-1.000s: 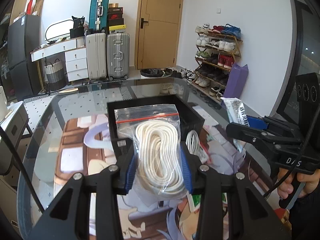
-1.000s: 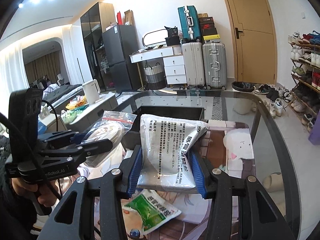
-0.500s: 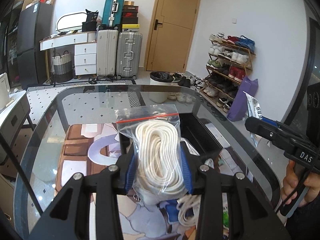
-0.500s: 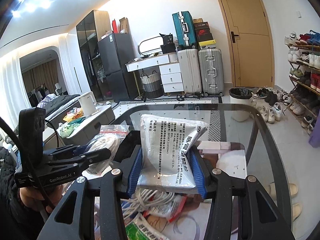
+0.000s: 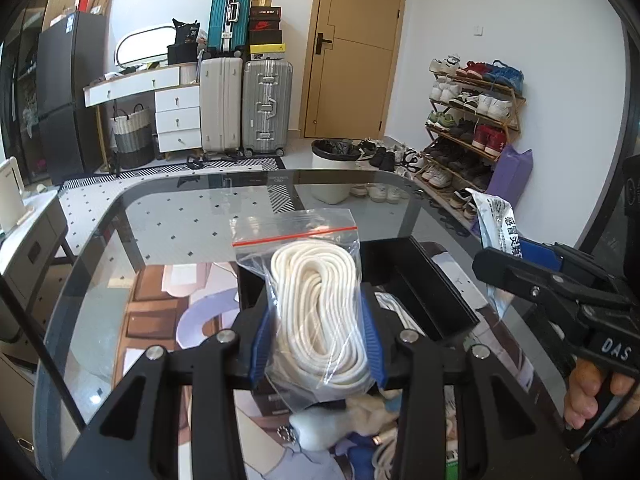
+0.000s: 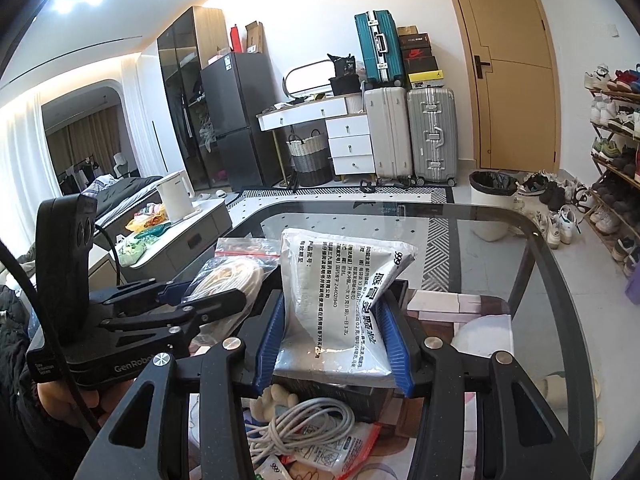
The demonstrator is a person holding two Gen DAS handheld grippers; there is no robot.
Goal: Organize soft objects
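Note:
My left gripper (image 5: 316, 336) is shut on a clear zip bag of coiled white rope (image 5: 316, 304) and holds it above a black open box (image 5: 416, 284) on the glass table. My right gripper (image 6: 334, 340) is shut on a silver-white printed pouch (image 6: 336, 308), also raised over the box (image 6: 348, 396). The right gripper with its pouch shows at the right of the left wrist view (image 5: 560, 284). The left gripper with the rope bag shows at the left of the right wrist view (image 6: 192, 304).
Below the grippers lie a coiled grey cable (image 6: 308, 424), sachets (image 6: 332, 452) and a white soft item (image 5: 332, 424) on a printed mat. The glass table's rounded rim (image 5: 248, 178) runs around the far side. Suitcases, drawers and a shoe rack stand beyond.
Both grippers have risen and pulled back with their loads; the black box now sits lower and nearer in both views. Cable and sachets have come into view beneath.

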